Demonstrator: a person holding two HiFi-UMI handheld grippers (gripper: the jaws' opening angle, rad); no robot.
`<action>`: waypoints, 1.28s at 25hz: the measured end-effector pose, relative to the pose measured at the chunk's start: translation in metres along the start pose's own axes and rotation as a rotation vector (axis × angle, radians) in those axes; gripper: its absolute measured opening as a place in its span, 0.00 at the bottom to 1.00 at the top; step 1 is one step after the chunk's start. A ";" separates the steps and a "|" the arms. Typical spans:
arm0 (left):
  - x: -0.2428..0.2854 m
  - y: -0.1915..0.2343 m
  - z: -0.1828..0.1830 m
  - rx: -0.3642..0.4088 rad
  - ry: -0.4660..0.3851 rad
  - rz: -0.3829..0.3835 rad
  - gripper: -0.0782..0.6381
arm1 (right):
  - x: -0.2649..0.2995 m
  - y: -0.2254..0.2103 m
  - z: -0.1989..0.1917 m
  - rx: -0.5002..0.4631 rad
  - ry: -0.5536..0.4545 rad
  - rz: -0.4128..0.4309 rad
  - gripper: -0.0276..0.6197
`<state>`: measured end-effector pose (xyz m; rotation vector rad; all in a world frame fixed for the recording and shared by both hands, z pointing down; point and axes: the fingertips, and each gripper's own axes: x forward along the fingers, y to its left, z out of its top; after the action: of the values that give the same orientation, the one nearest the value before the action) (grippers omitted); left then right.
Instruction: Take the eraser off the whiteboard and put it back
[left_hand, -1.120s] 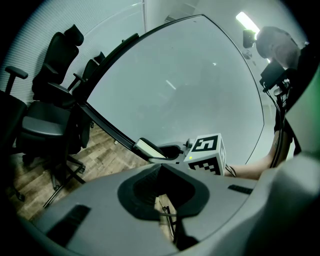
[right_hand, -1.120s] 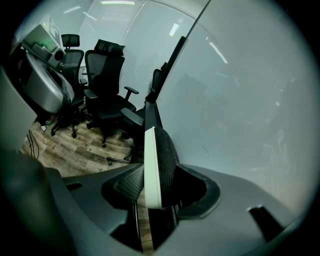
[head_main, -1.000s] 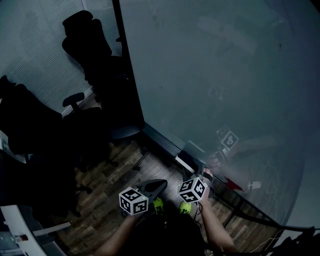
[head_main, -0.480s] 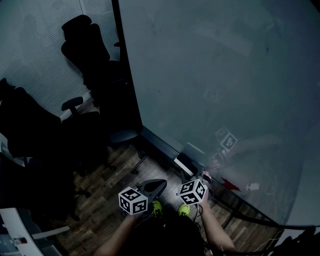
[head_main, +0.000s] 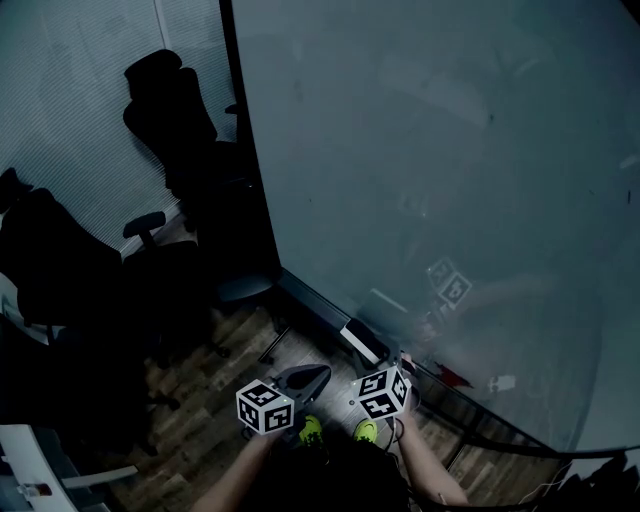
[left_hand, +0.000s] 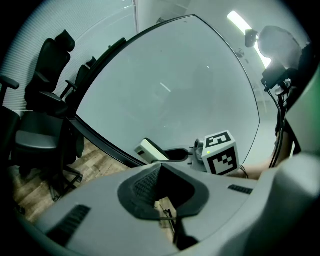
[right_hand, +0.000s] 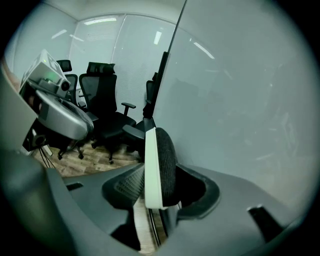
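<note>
While we stand at the whiteboard (head_main: 430, 150), its pale sheet fills the right and upper part of the head view, with a dark frame down its left edge and along its foot. Left of it we see black office chairs (head_main: 175, 120) against a blind-covered wall, and under them a wooden floor (head_main: 200, 400). Low in the head view our two grippers sit side by side, near each other, both pointing toward the foot of the board. The left gripper (left_hand: 161, 182) has its jaws together with nothing between them. The right gripper (right_hand: 160, 186) has its jaws about half open and clamped on the eraser (right_hand: 160, 167), which stands on edge between the pads, white back to the left and dark felt to the right, facing the board. From the head view the eraser lies low by the board's bottom frame; we cannot tell whether the felt touches the surface. Below the grippers we see our green shoes (head_main: 312, 430) on the floor.
</note>
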<state>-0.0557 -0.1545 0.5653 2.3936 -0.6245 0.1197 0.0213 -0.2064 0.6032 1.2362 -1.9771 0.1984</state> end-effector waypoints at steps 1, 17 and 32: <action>0.000 0.000 0.001 0.004 -0.001 0.000 0.12 | -0.002 0.000 0.002 0.010 -0.006 0.006 0.35; 0.007 0.003 0.019 0.050 -0.014 -0.019 0.12 | -0.031 0.007 0.013 0.142 -0.068 0.085 0.35; 0.008 0.002 0.021 0.099 -0.002 -0.020 0.12 | -0.058 0.011 0.021 0.196 -0.121 0.098 0.35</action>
<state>-0.0515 -0.1724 0.5519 2.4950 -0.6085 0.1435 0.0143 -0.1712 0.5526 1.3007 -2.1664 0.3827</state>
